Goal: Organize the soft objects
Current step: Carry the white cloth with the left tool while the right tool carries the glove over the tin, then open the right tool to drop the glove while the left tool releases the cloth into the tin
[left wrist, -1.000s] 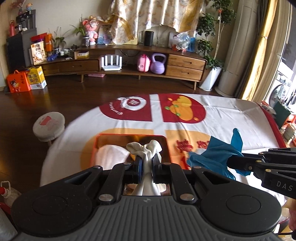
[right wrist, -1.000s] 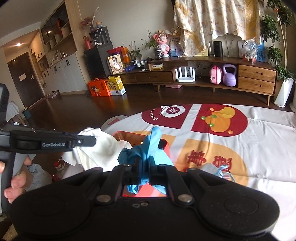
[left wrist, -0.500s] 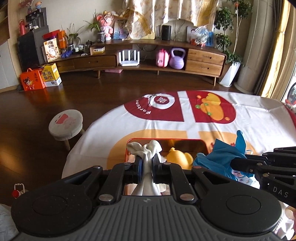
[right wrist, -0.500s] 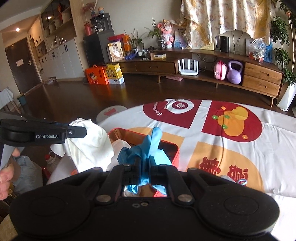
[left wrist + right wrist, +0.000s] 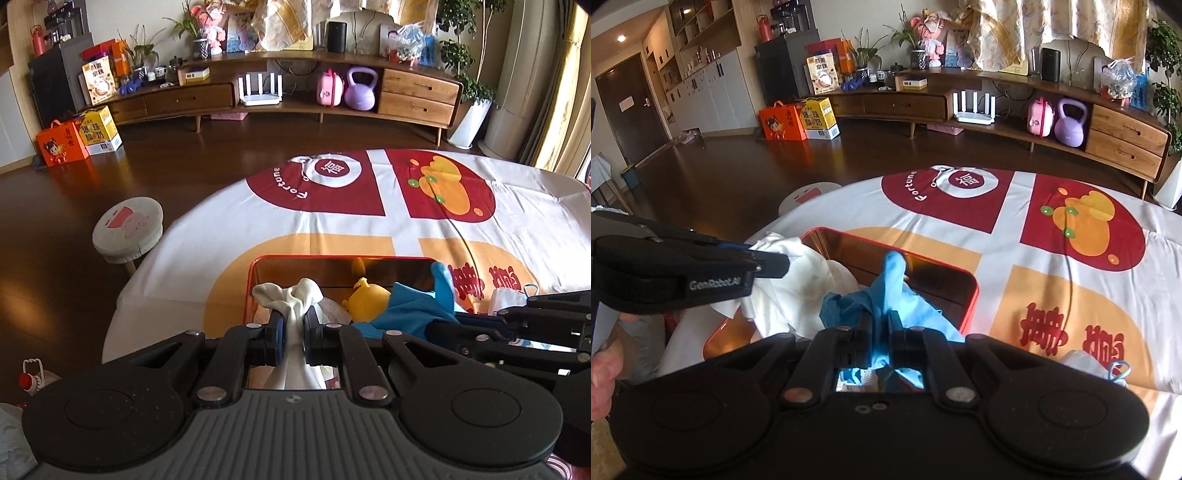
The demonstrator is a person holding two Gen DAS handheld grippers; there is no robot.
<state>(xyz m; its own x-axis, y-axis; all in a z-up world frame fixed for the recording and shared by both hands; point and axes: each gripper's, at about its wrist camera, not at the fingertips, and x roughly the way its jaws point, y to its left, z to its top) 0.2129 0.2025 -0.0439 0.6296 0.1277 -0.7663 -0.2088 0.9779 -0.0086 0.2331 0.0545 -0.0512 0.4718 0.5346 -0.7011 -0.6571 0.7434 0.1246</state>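
Observation:
My left gripper (image 5: 293,325) is shut on a white cloth (image 5: 291,295) that bunches above its pads, over the near left part of a red tin box (image 5: 332,258). A yellow soft toy (image 5: 369,297) lies inside the box. My right gripper (image 5: 879,332) is shut on a blue cloth (image 5: 892,291), held over the same red tin box (image 5: 971,295). In the left wrist view the blue cloth (image 5: 417,306) and the right gripper (image 5: 458,317) come in from the right. The right wrist view shows the left gripper (image 5: 783,264) at the left with the white cloth (image 5: 786,280).
The box sits on a round table under a white, red and orange cloth (image 5: 517,229). A white mask with blue loops (image 5: 1093,363) lies on it to the right. A small round stool (image 5: 127,229) stands left of the table. A person's fingers (image 5: 602,373) hold the left tool.
Both grippers have come forward and down over the red box, each still holding its cloth. The box and the yellow toy inside now show larger and closer.

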